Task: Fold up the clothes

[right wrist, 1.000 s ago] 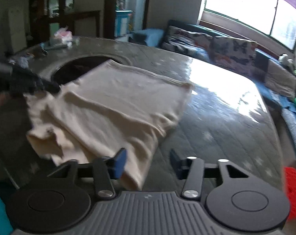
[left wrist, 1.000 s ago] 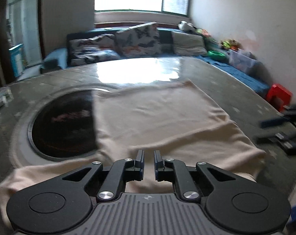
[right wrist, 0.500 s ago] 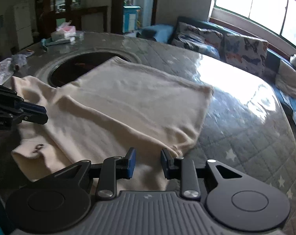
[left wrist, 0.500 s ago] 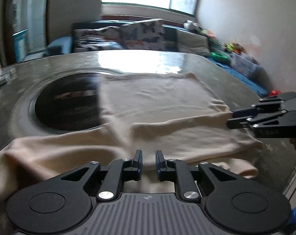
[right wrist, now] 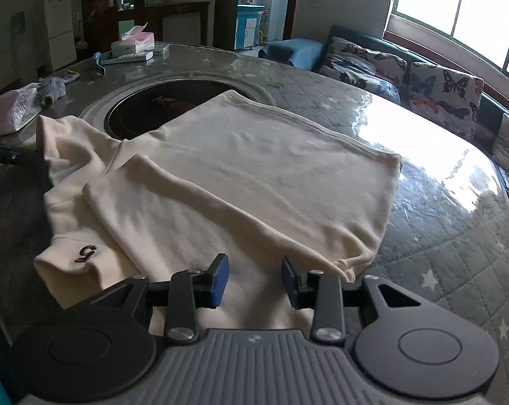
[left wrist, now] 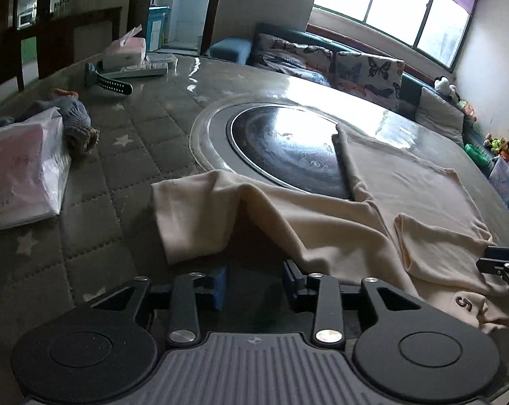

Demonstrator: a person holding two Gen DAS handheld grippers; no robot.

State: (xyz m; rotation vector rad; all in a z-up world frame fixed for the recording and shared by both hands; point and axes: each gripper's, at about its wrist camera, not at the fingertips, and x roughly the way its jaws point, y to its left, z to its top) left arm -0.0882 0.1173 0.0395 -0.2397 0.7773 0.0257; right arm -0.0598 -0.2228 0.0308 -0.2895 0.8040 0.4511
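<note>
Both the left claw (left wrist: 254, 280) and right claw (right wrist: 254, 278) have just been opening, empty, over the cream garment (right wrist: 241, 168).

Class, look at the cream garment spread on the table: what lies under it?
Under the cream garment you can see the quilted table cover and part of the round dark glass inset. The inset's covered side is hidden, as is anything else beneath the cloth.

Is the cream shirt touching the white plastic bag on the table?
Apart. The left wrist view shows bare quilted table between the cream shirt and the white plastic bag.
</note>
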